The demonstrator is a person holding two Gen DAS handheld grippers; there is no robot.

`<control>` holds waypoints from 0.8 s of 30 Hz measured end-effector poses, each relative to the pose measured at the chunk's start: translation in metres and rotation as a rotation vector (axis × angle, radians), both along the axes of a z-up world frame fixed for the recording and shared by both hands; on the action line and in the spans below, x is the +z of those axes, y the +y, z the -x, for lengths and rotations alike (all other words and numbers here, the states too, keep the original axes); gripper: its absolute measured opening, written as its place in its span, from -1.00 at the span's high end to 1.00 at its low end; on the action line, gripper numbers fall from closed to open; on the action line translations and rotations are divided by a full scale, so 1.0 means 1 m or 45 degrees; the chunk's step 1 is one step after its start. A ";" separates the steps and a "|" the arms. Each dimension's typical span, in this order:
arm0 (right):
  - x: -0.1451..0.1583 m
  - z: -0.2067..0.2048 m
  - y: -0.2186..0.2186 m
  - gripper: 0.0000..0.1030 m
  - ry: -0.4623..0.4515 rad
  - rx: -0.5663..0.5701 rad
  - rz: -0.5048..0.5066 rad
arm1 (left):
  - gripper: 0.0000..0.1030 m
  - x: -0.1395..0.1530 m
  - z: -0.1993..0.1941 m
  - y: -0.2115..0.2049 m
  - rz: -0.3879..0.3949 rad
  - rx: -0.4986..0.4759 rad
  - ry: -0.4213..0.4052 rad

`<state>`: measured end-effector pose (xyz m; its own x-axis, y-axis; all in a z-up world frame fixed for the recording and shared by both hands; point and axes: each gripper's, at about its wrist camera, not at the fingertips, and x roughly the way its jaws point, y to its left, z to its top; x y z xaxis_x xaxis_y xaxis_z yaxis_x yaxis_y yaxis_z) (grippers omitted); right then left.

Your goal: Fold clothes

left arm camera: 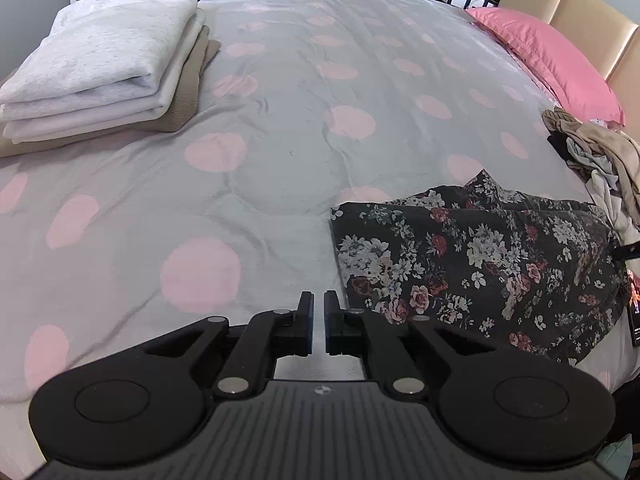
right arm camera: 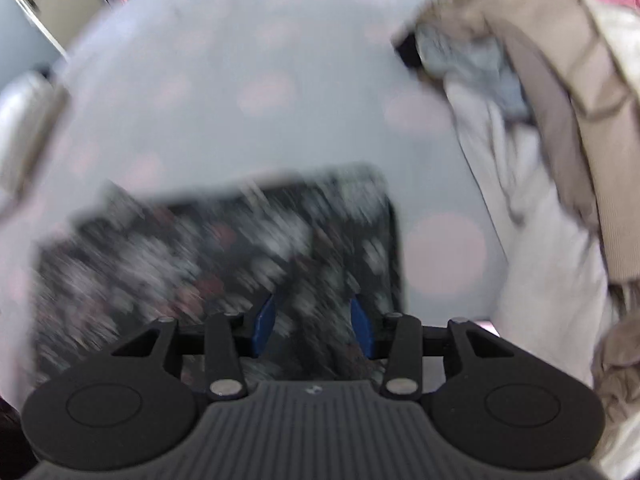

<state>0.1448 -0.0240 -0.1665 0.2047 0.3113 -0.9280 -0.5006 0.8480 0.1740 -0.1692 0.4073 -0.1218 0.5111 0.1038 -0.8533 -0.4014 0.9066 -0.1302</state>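
A dark floral garment (left arm camera: 472, 264) lies folded on the bed at the right in the left wrist view. My left gripper (left arm camera: 318, 322) is shut and empty, just left of its near corner. In the blurred right wrist view the same floral garment (right arm camera: 208, 248) lies below my right gripper (right arm camera: 314, 324), whose jaws stand open over it. A heap of unfolded beige, white and grey clothes (right arm camera: 540, 128) lies to the right, and it also shows in the left wrist view (left arm camera: 600, 160).
A stack of folded white and beige clothes (left arm camera: 104, 68) sits at the far left of the grey bedspread with pink dots (left arm camera: 280, 128). A pink pillow (left arm camera: 552, 56) and a beige headboard (left arm camera: 580, 8) are at the far right.
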 end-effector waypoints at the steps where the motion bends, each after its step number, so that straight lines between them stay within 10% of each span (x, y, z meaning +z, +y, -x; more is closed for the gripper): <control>1: -0.007 -0.002 -0.001 0.13 0.023 0.001 -0.013 | 0.92 0.000 -0.001 -0.001 -0.002 -0.005 0.003; 24: -0.008 0.009 0.018 0.42 0.027 0.116 -0.018 | 0.76 0.001 -0.020 -0.025 -0.066 -0.091 0.036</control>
<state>0.1361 -0.0056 -0.1742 0.1553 0.3407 -0.9273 -0.5716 0.7965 0.1969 -0.1495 0.3828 -0.1212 0.4948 0.1126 -0.8617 -0.3384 0.9383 -0.0718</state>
